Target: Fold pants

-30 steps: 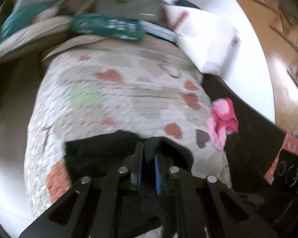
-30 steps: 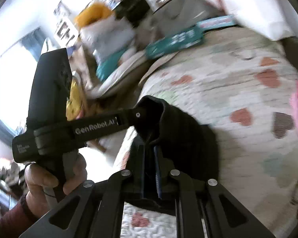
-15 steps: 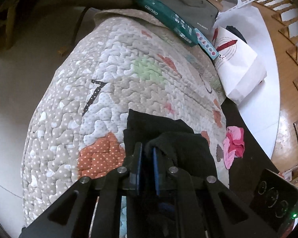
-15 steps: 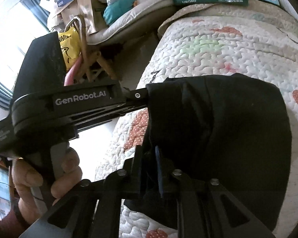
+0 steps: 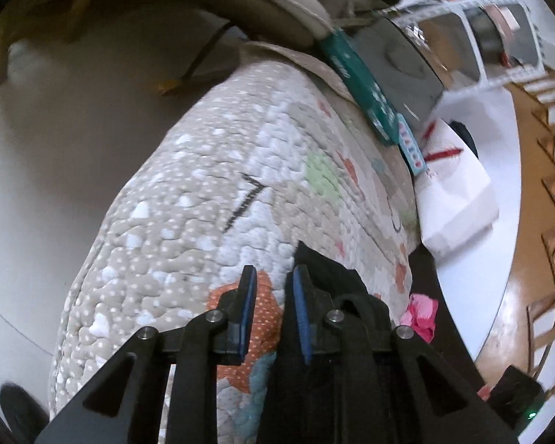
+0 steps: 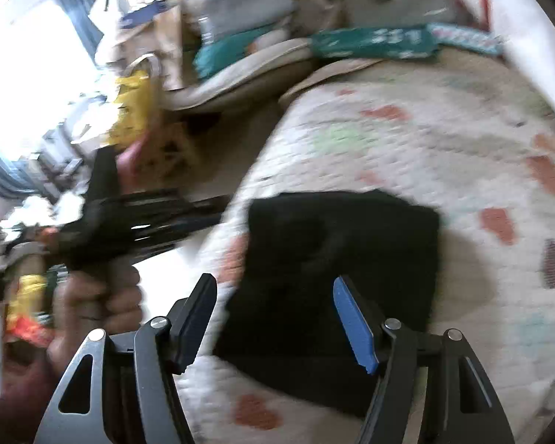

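Right gripper (image 6: pixel 275 318), fingers spread wide and holding nothing, hovers above the folded black pants (image 6: pixel 336 270), which lie as a compact dark bundle on the heart-patterned quilt (image 6: pixel 444 140). Left gripper (image 5: pixel 273 296), fingers parted with a narrow gap showing quilt between them, sits just beside the pants' edge (image 5: pixel 329 273) without clamping it. Beyond lie a teal box (image 5: pixel 366 92), a white paper bag (image 5: pixel 455 199) and a pink cloth (image 5: pixel 421 314) at the quilt's margins.

Quilted bed cover (image 6: pixel 444 140): folded black pants (image 6: pixel 336 259), teal box (image 6: pixel 373 42) on it.
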Motion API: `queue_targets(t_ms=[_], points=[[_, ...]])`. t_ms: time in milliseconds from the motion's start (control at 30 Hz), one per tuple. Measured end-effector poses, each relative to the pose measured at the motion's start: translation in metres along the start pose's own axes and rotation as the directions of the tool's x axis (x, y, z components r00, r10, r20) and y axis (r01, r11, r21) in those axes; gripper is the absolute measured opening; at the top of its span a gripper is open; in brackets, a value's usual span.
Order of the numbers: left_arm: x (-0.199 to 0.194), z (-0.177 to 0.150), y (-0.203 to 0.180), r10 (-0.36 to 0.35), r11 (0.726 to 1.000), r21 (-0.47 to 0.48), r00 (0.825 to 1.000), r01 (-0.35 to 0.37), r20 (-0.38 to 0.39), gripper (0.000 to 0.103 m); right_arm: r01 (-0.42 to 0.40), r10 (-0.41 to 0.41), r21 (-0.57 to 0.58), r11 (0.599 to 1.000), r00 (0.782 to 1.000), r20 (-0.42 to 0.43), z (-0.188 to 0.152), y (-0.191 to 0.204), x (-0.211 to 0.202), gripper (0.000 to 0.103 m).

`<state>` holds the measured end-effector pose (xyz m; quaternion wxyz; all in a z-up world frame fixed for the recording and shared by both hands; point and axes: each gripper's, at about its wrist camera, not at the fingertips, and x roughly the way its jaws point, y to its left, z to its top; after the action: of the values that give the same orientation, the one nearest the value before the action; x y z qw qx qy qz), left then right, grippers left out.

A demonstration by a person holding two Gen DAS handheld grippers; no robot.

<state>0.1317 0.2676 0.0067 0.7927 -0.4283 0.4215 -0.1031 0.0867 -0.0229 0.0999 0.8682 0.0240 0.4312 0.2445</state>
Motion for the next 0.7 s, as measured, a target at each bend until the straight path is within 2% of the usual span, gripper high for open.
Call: queue_targets(t_ms=[67, 100, 167, 300, 433, 500, 600, 633, 700], points=[[0.000, 0.000, 0.002, 0.006, 1.000, -0.009, 1.000, -0.006, -0.002, 0.018, 0.066, -0.066, -0.002, 0.998, 0.998, -0.003, 0.001, -0.004, 0.005, 0.068], [0.001, 0.001, 0.001, 0.008, 1.000, -0.009, 1.000, -0.008, -0.002, 0.018, 0.075, -0.075, 0.001, 0.997, 0.997, -0.008, 0.001, -0.005, 0.008, 0.061], [0.002, 0.001, 0.000, 0.014, 1.000, -0.002, 1.000, -0.014, 0.002, 0.021, 0.029, -0.028, 0.020, 0.999, 0.999, -0.047, 0.001, -0.002, 0.024, 0.057], [0.002, 0.001, 0.002, 0.009, 1.000, -0.004, 1.000, -0.009, 0.002, 0.024, -0.049, 0.048, -0.009, 0.999, 0.992, -0.115, -0.006, 0.020, 0.055, 0.059], [0.001, 0.000, -0.003, 0.000, 1.000, 0.024, 1.000, 0.001, -0.002, 0.029, -0.027, 0.006, -0.133, 0.991, 0.988, -0.154, -0.015, 0.046, 0.076, 0.066], [0.001, -0.003, -0.011, 0.002, 0.998, 0.062, 1.000, -0.002, -0.005, 0.032, -0.047, 0.024, -0.139, 0.989, 0.987, -0.159, -0.015, 0.045, 0.073, 0.066], [0.007, -0.011, -0.024, 0.022, 0.992, 0.129, 0.999, -0.019, -0.023, 0.037, -0.153, 0.139, -0.077, 0.985, 0.976, -0.165, -0.012, 0.027, 0.046, 0.066], [0.008, -0.014, -0.027, 0.027, 0.989, 0.144, 0.999, -0.023, -0.028, 0.040, -0.165, 0.154, -0.060, 0.984, 0.975, -0.161, -0.013, 0.022, 0.040, 0.066], [0.012, -0.023, -0.039, 0.053, 0.977, 0.207, 0.998, -0.045, -0.031, 0.042, -0.138, 0.134, -0.028, 0.990, 0.983, -0.127, -0.013, 0.002, 0.019, 0.066]])
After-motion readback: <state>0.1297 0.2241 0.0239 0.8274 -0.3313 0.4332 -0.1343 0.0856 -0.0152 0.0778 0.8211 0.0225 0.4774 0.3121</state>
